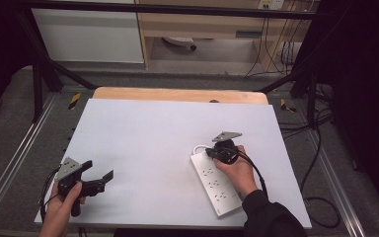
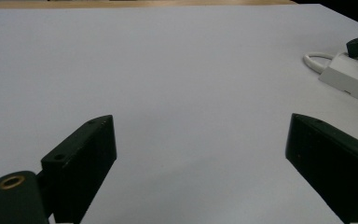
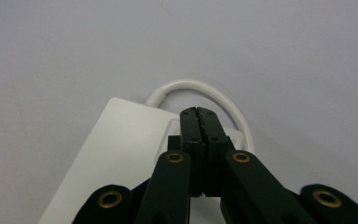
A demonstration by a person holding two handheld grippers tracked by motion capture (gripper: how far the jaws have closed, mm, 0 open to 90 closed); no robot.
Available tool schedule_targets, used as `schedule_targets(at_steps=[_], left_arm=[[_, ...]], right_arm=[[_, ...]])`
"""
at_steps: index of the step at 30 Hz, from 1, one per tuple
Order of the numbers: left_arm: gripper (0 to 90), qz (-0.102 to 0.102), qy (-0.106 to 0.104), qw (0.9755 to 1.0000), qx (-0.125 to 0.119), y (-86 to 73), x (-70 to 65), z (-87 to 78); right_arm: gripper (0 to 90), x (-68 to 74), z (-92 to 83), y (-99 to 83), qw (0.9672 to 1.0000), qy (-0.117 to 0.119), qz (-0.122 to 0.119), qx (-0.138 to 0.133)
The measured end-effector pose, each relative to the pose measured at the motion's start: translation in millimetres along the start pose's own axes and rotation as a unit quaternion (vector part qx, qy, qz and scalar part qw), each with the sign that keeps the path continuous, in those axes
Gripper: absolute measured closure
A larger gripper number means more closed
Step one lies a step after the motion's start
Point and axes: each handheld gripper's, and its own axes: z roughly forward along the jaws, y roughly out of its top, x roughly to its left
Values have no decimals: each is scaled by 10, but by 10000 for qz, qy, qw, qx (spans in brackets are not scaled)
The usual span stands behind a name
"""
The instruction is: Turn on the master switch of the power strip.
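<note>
- We find the right gripper [image 3: 199, 112] with its 2 black jaws pressed flat together, face to face, and nothing caught between them.
- In the right gripper view, the closed tips rest over the cable end of a white power strip [image 3: 121, 149]; we cannot tell whether they press on its top face or hover just above it.
- A white cable [image 3: 205, 91] leaves that end of the strip and loops in an arc around and behind the closed tips.
- In the high view, the right gripper [image 1: 216, 154] sits at the far end of the power strip [image 1: 214, 185], with the person's right hand [image 1: 237, 173] wrapped around it and lying over the strip's right edge.
- The strip lies diagonally on the right half of the white table top [image 1: 153, 138], its near end close to the table's front edge; several rows of socket holes face up.
- We find the left gripper [image 2: 200, 154] with its 2 jaws standing wide apart and only bare table surface between them.
- In the high view, the left gripper [image 1: 101, 173] is held in the left hand [image 1: 64, 205] at the near left corner of the table, well apart from the strip.
- From the left gripper view, the strip [image 2: 354, 77] and its cable loop [image 2: 317, 60] appear at the far right.
</note>
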Motion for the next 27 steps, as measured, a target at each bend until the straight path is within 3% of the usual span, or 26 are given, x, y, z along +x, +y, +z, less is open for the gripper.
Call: schedule_targets(at_steps=[27], left_arm=[[87,12,-5,10000,6,-1,-3,2]], right_arm=[[900,16,6,-5,10000,-58,-43,18]])
